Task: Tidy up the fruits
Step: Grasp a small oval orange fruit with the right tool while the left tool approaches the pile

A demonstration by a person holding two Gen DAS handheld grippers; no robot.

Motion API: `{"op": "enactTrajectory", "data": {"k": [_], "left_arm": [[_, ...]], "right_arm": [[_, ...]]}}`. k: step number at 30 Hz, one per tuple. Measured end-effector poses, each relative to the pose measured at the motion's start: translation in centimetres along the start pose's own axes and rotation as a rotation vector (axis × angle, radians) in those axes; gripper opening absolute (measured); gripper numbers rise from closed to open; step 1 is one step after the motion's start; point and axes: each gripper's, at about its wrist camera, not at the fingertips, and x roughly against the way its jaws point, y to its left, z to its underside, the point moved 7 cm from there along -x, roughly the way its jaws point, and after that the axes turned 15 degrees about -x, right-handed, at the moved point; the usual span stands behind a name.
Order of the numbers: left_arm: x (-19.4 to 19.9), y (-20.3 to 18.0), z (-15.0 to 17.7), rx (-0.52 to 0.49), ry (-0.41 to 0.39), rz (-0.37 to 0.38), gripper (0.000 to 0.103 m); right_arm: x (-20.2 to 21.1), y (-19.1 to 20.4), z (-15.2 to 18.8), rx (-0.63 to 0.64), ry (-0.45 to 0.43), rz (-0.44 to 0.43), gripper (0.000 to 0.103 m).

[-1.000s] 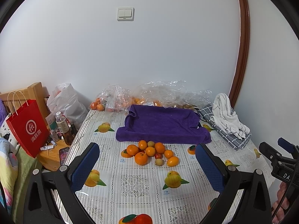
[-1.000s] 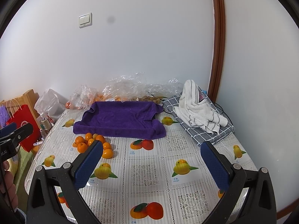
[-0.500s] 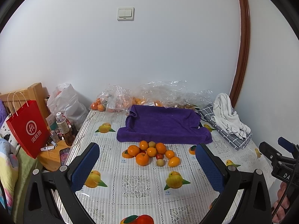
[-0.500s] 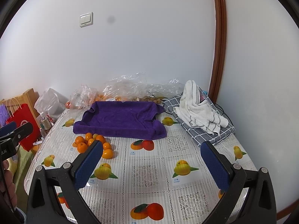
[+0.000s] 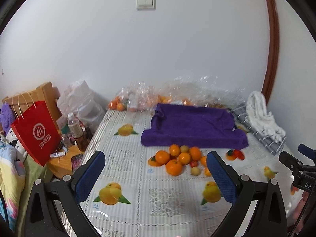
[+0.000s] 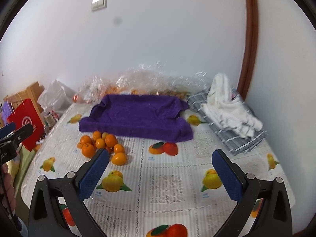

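A pile of oranges and small pale fruits lies on the fruit-print tablecloth, just in front of a purple towel shaped like a tray. In the right wrist view the fruit pile is at the left, before the purple towel. My left gripper is open and empty, held above the table short of the pile. My right gripper is open and empty, to the right of the pile. The right gripper's tip shows at the right edge of the left wrist view.
Clear plastic bags with more oranges lie against the wall behind the towel. A white towel on grey checked cloth sits at the right. A red paper bag, bottles and a wooden stool stand left of the table.
Both grippers have moved forward, closer to the fruit pile and towel. The left view has shifted left, so the pile sits further right. Both jaws stay open.
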Motion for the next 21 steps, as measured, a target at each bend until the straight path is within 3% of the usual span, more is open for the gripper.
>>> {"op": "enactTrajectory", "data": {"k": [4,10,16,21], "left_arm": [[-3.0,0.8,2.3,-0.008,0.048,0.010,0.103],[-6.4,1.7,5.1,-0.017,0.112,0.008,0.103],[-8.7,2.2,6.5,-0.047,0.139,0.030,0.092],[-10.6,2.9,7.9,-0.016,0.178,0.076,0.092]], "right_arm": [[-3.9,1.3,2.0,0.015,0.072,-0.043,0.099],[-9.3,2.9,5.2,0.028,0.202,-0.057,0.083],[-12.1,5.1,6.8,0.063,0.222,-0.095,0.073],[-14.1,6.5,7.7,0.064,0.256,-0.132,0.058]]}}
